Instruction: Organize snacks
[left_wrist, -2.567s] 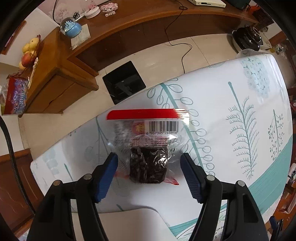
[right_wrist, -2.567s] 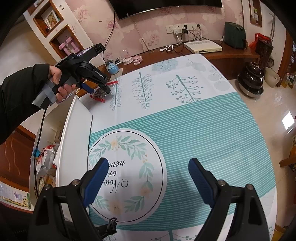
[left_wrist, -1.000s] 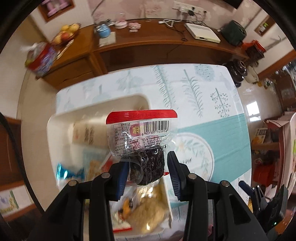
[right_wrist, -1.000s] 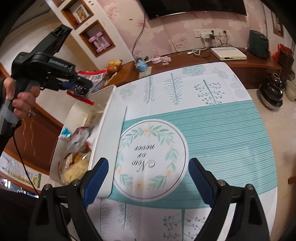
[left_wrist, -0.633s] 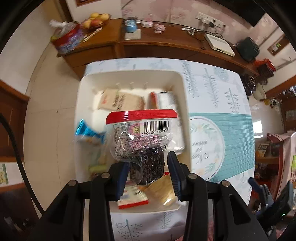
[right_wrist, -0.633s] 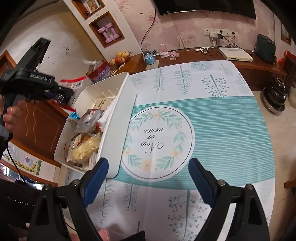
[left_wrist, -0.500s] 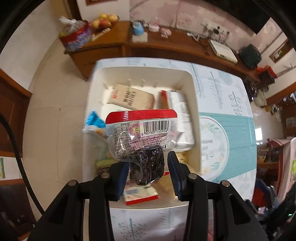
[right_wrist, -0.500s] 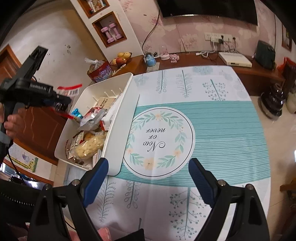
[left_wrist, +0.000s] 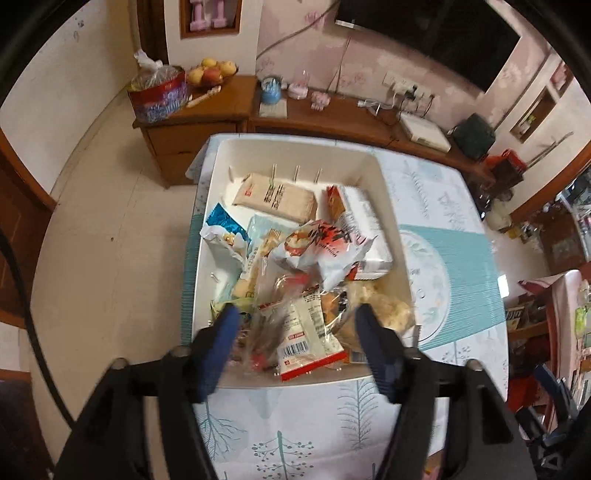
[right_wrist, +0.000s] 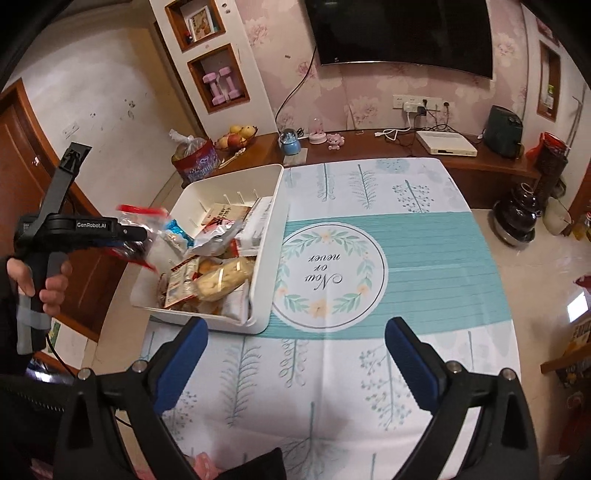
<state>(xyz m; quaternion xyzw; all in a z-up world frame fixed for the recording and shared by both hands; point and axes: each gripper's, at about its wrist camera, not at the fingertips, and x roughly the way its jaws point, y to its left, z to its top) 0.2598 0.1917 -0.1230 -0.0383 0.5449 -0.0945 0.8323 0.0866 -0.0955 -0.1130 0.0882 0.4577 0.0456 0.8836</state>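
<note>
Left hand-held gripper (left_wrist: 297, 334): jaws apart, having just been opening; blue pads (left_wrist: 225, 332) clear of the packet between them; pointed steeply down over the near end of the bin.
Same gripper seen from the right wrist (right_wrist: 142, 240): held out over the bin's left rim by a hand (right_wrist: 51, 280) wrapped around its handle.
Clear snack packet (left_wrist: 264, 328): red top strip and dark contents; smeared by motion blur between the left jaws, above the pile in the bin; exact contact with the pile not readable. From the right wrist (right_wrist: 144, 214), just at the left fingertips.
White bin (left_wrist: 388, 206): on the left part of the desk, its long side along the teal band of the cloth; crowded with snacks.
Beige packet (left_wrist: 277, 195): flat against the far wall of the bin.
Blue-topped packet (left_wrist: 221, 225): by the left wall.
White-and-red bag (left_wrist: 325, 243): crumpled, on top near the middle.
Barcode packet (left_wrist: 306, 343): at the near end, between the left fingers in that view.
Right hand-held gripper (right_wrist: 295, 354): jaws spread wide, nothing between them; above the bare leaf-print cloth, well apart from the bin.
Desk (right_wrist: 406, 258): covered by a white and teal cloth with a round wreath print (right_wrist: 328, 277) beside the bin.
</note>
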